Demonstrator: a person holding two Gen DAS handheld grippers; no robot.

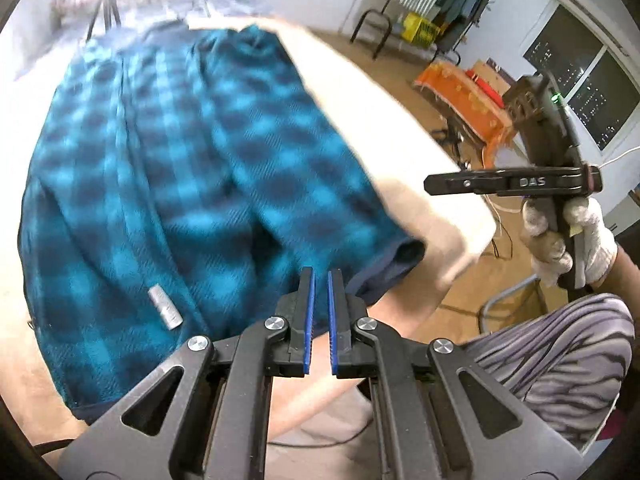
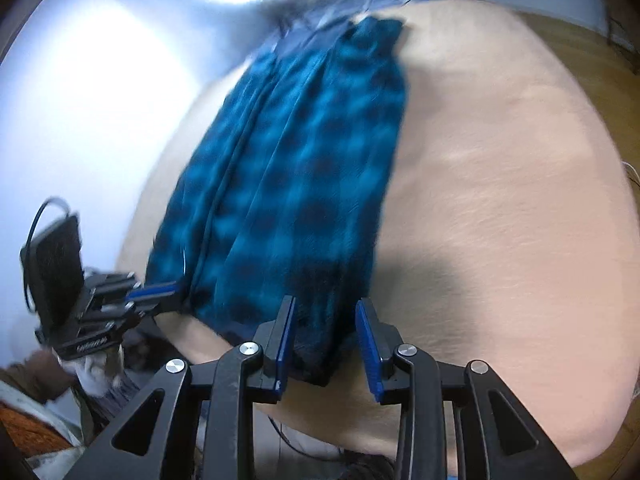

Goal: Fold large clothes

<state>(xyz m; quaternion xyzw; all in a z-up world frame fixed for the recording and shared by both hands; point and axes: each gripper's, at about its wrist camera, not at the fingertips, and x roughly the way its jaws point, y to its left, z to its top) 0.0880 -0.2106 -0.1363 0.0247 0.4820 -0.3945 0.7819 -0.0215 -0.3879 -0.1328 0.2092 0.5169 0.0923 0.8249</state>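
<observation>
1. The blue checked garment [image 1: 180, 160] is lying flat on the tabletop [image 2: 500, 200]. It is reaching from the near edge toward the far edge.
2. The left gripper [image 1: 319, 292] is hanging over the garment's near edge. Its jaws are almost touching and are holding nothing.
3. The right gripper [image 2: 326, 344] is keeping its jaws partly apart. The garment's near hem is sitting between them, but the pads [image 2: 368, 340] are not squeezing it.
4. I think the person is getting ready to fold the near end over.
5. Next, both jaws are going to need a good pinch on the near hem, one at each corner.
6. A yellow crate [image 1: 420, 28] is sitting far off on the floor. I cannot tell what is in it.
</observation>
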